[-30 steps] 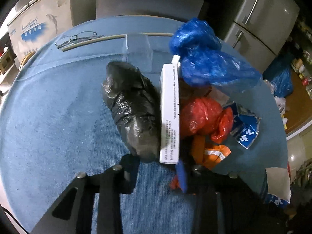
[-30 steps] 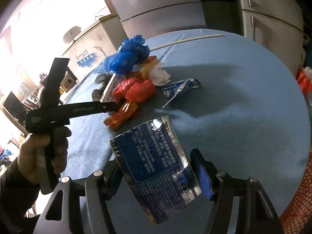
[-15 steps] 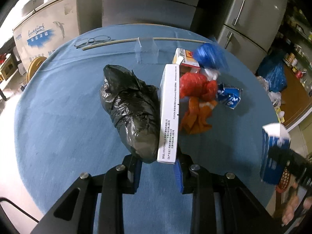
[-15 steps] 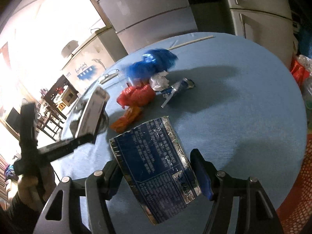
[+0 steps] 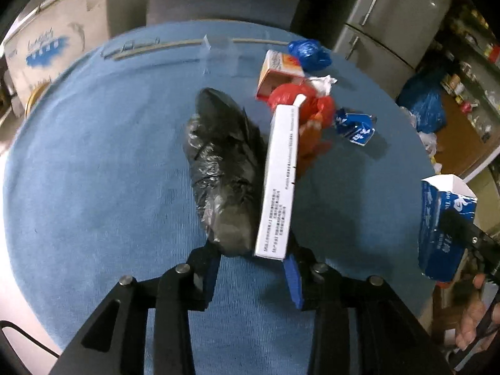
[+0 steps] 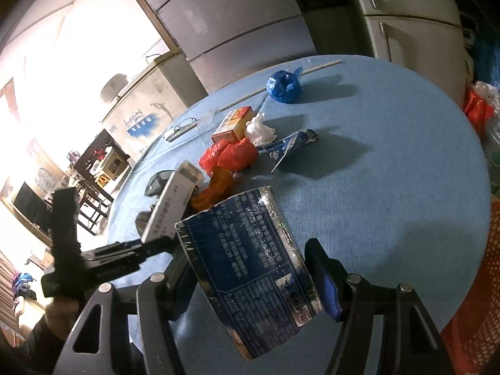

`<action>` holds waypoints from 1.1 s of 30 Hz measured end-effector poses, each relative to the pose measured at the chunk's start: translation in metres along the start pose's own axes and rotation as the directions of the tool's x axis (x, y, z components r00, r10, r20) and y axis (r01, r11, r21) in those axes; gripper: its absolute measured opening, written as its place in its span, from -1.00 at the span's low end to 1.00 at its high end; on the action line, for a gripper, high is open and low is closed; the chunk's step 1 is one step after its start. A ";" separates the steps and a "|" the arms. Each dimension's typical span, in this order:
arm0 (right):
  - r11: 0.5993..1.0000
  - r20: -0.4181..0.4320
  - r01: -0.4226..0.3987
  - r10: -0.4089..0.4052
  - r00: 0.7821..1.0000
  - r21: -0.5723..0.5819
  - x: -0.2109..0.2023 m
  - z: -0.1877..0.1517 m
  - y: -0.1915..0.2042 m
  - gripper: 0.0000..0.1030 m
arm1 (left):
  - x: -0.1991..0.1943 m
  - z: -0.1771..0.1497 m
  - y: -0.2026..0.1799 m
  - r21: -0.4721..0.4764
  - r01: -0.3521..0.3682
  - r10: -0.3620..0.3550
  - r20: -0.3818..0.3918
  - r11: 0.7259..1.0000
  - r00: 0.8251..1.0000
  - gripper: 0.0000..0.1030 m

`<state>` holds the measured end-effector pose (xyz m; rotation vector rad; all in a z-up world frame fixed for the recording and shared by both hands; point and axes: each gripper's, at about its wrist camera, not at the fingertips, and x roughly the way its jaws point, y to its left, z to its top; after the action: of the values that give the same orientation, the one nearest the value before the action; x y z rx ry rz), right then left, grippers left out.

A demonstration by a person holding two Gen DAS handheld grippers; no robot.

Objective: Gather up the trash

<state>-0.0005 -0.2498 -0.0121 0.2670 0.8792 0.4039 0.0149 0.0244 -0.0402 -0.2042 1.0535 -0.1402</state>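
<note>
So the whole thing hinges on the left tongs (image 5: pixel 253 268) and what sits right at their tips: a crumpled black bag (image 5: pixel 223 168) and a long white box (image 5: pixel 279 184) lying side by side on the blue table (image 5: pixel 93 162). Both run lengthwise straight away from the tongs, so the near ends sit between the two pads. The jaws have just been opening a bit; the box end seems to rest against the right-hand pad, while the left-hand pad looks just clear of the bag, so it reads as a loose straddle rather than a squeeze. Hard to be sure, since the near ends hide the contact.

The right tongs (image 6: pixel 250 278) are clamped on a flattened blue carton (image 6: pixel 250 268), held up off the table, so that hand is busy. The left one is clearly the nearer one to the pile.

Further out, past the box: a red bag (image 5: pixel 297 97), something orange (image 5: pixel 309 143) half tucked behind the box, a small orange box (image 5: pixel 278 68), a white wad (image 5: pixel 322 81), a small blue carton (image 5: pixel 356 125) and a blue bag (image 5: pixel 307 53) off on its own. A red mesh basket (image 6: pixel 478 297) shows at the right wrist view's edge, mostly cut off, possibly the bin. The far rim of the table is blurred in the left wrist view.
</note>
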 end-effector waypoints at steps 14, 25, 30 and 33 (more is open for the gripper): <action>1.000 -0.019 -0.007 0.007 1.000 0.020 0.006 -0.002 -0.005 0.33 | -0.025 0.015 -0.033 0.090 -0.053 0.044 0.098 0.995 0.994 0.35; 0.999 -0.031 0.004 -0.002 1.000 0.047 0.005 -0.008 -0.017 0.33 | -0.019 0.030 -0.022 0.075 -0.045 0.039 0.086 0.996 0.996 -0.39; 0.999 -0.032 -0.002 0.004 0.999 0.052 0.007 -0.007 -0.018 0.33 | -0.055 0.026 -0.012 0.055 -0.095 0.085 0.169 0.994 0.982 0.60; 0.999 -0.033 -0.006 0.007 0.999 0.050 0.010 -0.007 -0.016 0.33 | -0.079 0.024 -0.014 0.057 -0.099 0.081 0.251 0.994 0.965 0.67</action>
<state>0.0037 -0.2593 -0.0294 0.3097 0.9222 0.3939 -0.0024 0.0300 0.0412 -0.1078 0.8051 -0.0662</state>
